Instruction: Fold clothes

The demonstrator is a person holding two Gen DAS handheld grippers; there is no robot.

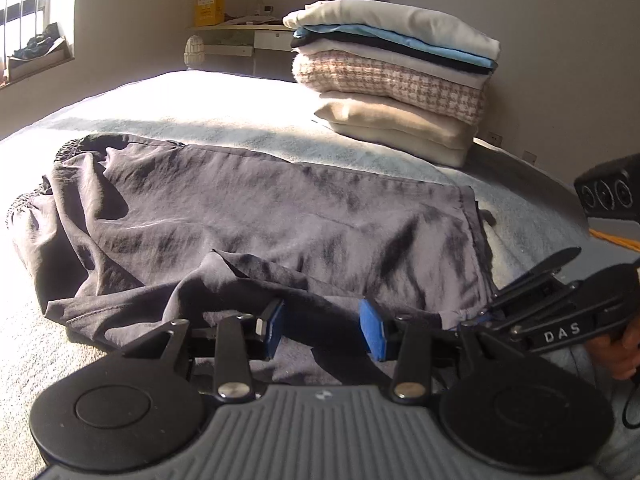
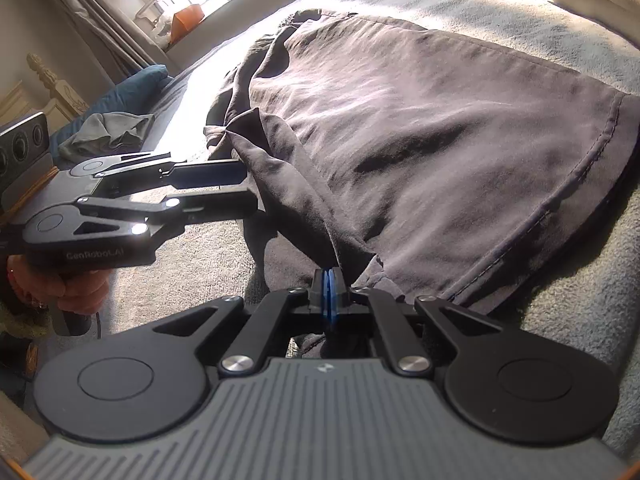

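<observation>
Right gripper [image 2: 330, 280] fingers clench the trousers [image 1: 256, 216] hem; left gripper [image 1: 322, 326] fingers released, straddling the near edge.

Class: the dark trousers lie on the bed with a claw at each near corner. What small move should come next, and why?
Probably close the left claw on the fabric edge. Its pads stand apart around the dark trousers, while the right claw is shut on the hem, so lifting now would raise only one corner.
</observation>
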